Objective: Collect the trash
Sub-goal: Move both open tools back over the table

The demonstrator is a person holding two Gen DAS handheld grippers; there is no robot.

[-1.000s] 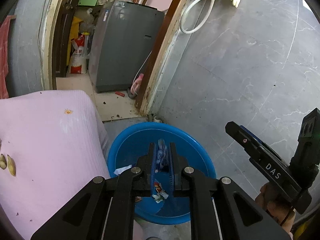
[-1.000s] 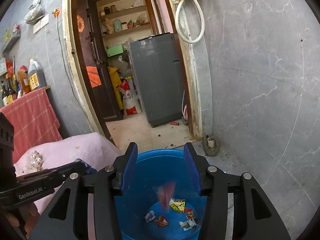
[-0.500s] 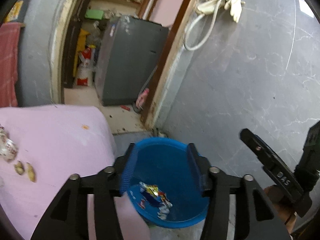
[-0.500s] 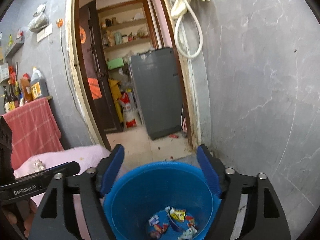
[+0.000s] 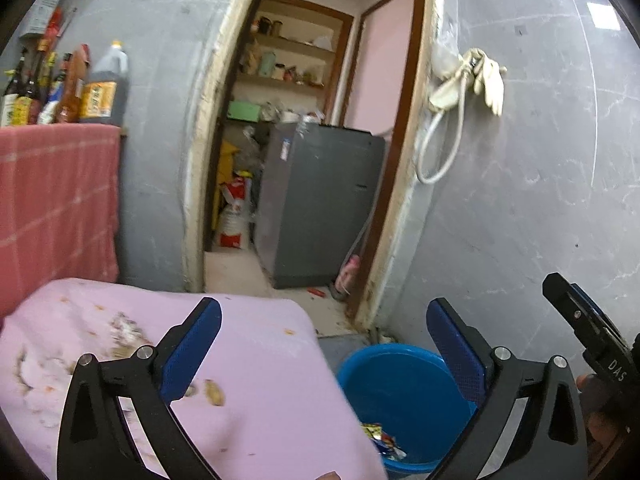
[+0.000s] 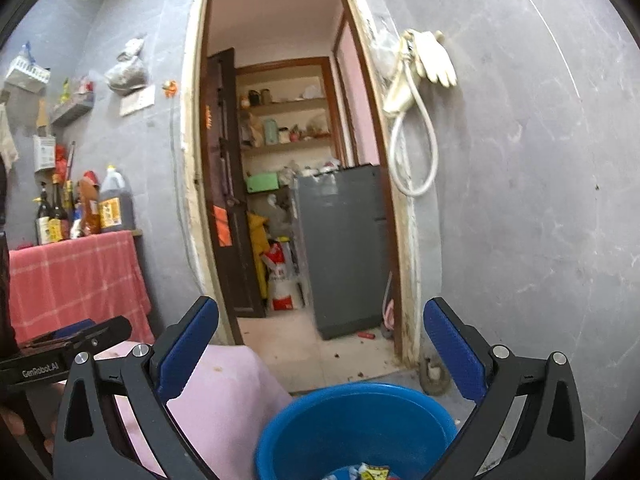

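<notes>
Both claws empty, jaws opening, near full spread, nothing between them. Left claw (image 5: pixel 324 344) hangs over the near right corner of the pink-covered bench (image 5: pixel 256 360). Leftover scraps (image 5: pixel 214 392) lie on the cloth left of and below it, blurred, long axis unclear; left hand nearer, so it should take the next pick. Right claw (image 6: pixel 320 344) hovers above the blue bucket (image 6: pixel 280 432) on the floor off the bench's right edge; wrappers (image 5: pixel 384 440) sit in the bottom. Versus a second ago: left claw pinched a wrapper over the bucket, now dropped; both views tilted up, bucket sits lower in frame.
</notes>
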